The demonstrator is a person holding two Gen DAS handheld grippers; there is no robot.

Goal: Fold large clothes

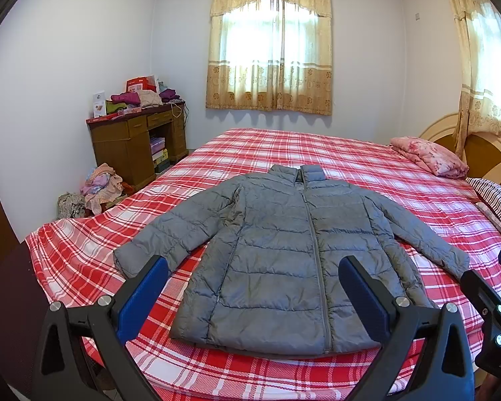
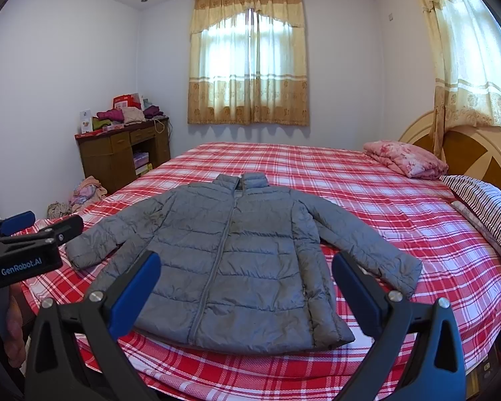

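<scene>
Bed (image 1: 317, 153) bears jacket (image 1: 277, 250) beyond both tongs (image 1: 254, 297).

A grey quilted puffer jacket (image 1: 277, 250) lies flat, front up on the red-and-white plaid bedsheet (image 1: 367, 167), apparently zipped, sleeves spread outward, collar toward the far side.

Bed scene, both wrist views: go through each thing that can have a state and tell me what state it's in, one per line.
Grey puffer jacket: spread flat, front up, zipped, sleeves out, unfolded.
Left gripper: open, empty, above the jacket's hem.
Right gripper: open, empty.
Plaid bedsheet: spread over the bed.
Pink quilt: folded by the headboard.
Striped pillow: lying at the bed's edge.
Window curtains: drawn closed.
</scene>
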